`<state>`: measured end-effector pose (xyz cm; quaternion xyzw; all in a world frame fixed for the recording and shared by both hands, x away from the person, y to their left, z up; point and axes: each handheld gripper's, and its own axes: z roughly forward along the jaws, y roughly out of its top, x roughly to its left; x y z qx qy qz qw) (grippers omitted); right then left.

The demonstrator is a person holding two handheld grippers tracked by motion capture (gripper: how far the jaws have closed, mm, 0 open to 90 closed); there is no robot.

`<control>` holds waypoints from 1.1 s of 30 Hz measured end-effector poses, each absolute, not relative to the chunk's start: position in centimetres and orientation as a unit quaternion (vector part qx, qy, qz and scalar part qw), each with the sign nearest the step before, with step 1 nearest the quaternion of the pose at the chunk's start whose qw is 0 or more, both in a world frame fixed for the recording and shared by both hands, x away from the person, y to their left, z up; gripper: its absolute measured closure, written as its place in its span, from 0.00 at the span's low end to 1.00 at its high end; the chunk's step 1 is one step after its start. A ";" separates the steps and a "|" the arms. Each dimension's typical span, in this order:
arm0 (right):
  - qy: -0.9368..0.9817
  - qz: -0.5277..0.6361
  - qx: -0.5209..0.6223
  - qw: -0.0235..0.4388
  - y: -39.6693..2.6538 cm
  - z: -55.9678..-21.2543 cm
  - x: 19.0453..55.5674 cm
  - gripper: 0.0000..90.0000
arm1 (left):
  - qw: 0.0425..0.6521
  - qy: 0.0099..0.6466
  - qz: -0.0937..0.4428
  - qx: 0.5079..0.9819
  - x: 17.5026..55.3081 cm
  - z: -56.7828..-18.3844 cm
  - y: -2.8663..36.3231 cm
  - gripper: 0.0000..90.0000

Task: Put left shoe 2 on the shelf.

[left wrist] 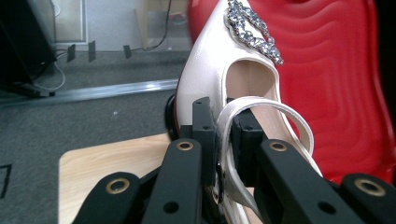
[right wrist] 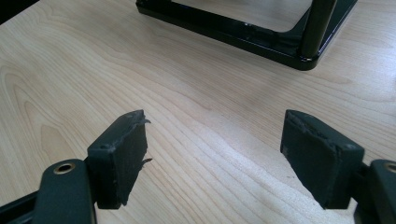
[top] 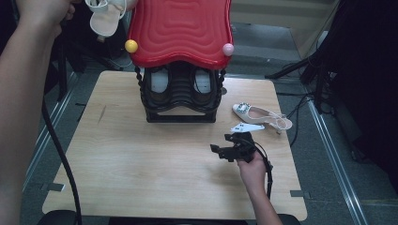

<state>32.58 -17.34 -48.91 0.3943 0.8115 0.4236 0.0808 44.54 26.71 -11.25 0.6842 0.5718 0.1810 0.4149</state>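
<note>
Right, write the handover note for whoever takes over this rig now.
Left claw: shut on the heel strap of a white slingback shoe with a jewelled buckle, held up beside the red wavy top of the black shoe rack.
Right claw: open, nothing between its jaws, low over the light wooden table.
Matching white shoe lies on the table right of the rack.
Done: one shoe lifted.
Left: probably place it on the rack, then fetch the other.
</note>
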 end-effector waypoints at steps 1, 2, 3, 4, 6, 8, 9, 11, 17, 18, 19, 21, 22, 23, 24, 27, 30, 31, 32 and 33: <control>0.812 0.423 0.393 0.081 -17.3 -48.9 32.6 0.26 | 0.418 0.569 0.178 0.686 44.7 -11.1 26.2 0.92; 0.812 0.424 0.393 0.082 -17.3 -48.9 32.6 0.26 | 0.420 0.568 0.176 0.686 44.9 -11.0 25.8 0.92; 0.812 0.423 0.395 0.081 -17.4 -48.9 32.6 0.26 | 0.422 0.567 0.175 0.686 45.1 -11.0 25.3 0.92; 0.812 0.424 0.394 0.081 -17.4 -48.9 32.6 0.26 | 0.424 0.567 0.173 0.685 45.3 -11.0 24.8 0.92; 0.811 0.426 0.392 0.082 -17.4 -48.8 32.5 0.26 | 0.426 0.565 0.172 0.685 45.6 -11.2 23.7 0.92; 0.811 0.426 0.393 0.083 -17.5 -48.8 32.5 0.26 | 0.429 0.565 0.171 0.684 45.9 -11.4 22.9 0.92; 0.810 0.426 0.393 0.083 -17.5 -48.8 32.5 0.26 | 0.430 0.563 0.171 0.685 46.2 -11.7 22.3 0.92; 0.811 0.427 0.391 0.082 -17.5 -48.8 32.5 0.26 | 0.430 0.560 0.174 0.686 46.5 -12.1 21.5 0.92; 0.813 0.427 0.388 0.080 -17.4 -48.8 32.4 0.26 | 0.448 0.557 0.153 0.682 47.5 -13.9 20.5 0.92; 0.814 0.426 0.387 0.081 -17.3 -48.8 32.4 0.26 | 0.442 0.558 0.157 0.684 47.6 -14.3 20.3 0.92; 0.814 0.426 0.386 0.081 -17.3 -48.8 32.4 0.26 | 0.441 0.557 0.162 0.684 47.6 -14.7 20.3 0.91; 0.815 0.425 0.386 0.080 -17.2 -48.8 32.4 0.26 | 0.446 0.559 0.159 0.681 47.7 -15.3 20.5 0.91; 0.815 0.425 0.385 0.081 -17.2 -48.8 32.4 0.26 | 0.444 0.561 0.159 0.680 47.6 -15.5 20.6 0.91; 0.815 0.425 0.385 0.080 -17.2 -48.8 32.4 0.26 | 0.443 0.561 0.160 0.680 47.6 -15.6 20.6 0.91; 0.815 0.425 0.386 0.081 -17.2 -48.8 32.4 0.26 | 0.439 0.559 0.164 0.684 47.5 -15.8 20.6 0.91; 0.816 0.424 0.385 0.081 -17.1 -48.8 32.4 0.26 | 0.434 0.555 0.175 0.688 47.1 -16.2 20.3 0.91; 0.816 0.423 0.385 0.083 -17.1 -48.8 32.4 0.26 | 0.427 0.554 0.173 0.694 46.8 -16.6 20.0 0.90; 0.816 0.422 0.385 0.083 -17.1 -48.8 32.4 0.26 | 0.429 0.553 0.175 0.693 46.6 -16.7 20.0 0.89; 0.817 0.422 0.385 0.083 -17.1 -48.8 32.4 0.26 | 0.429 0.552 0.175 0.693 46.6 -16.7 19.9 0.88; 0.817 0.422 0.385 0.083 -17.1 -48.8 32.4 0.26 | 0.425 0.549 0.178 0.697 46.4 -16.8 19.7 0.87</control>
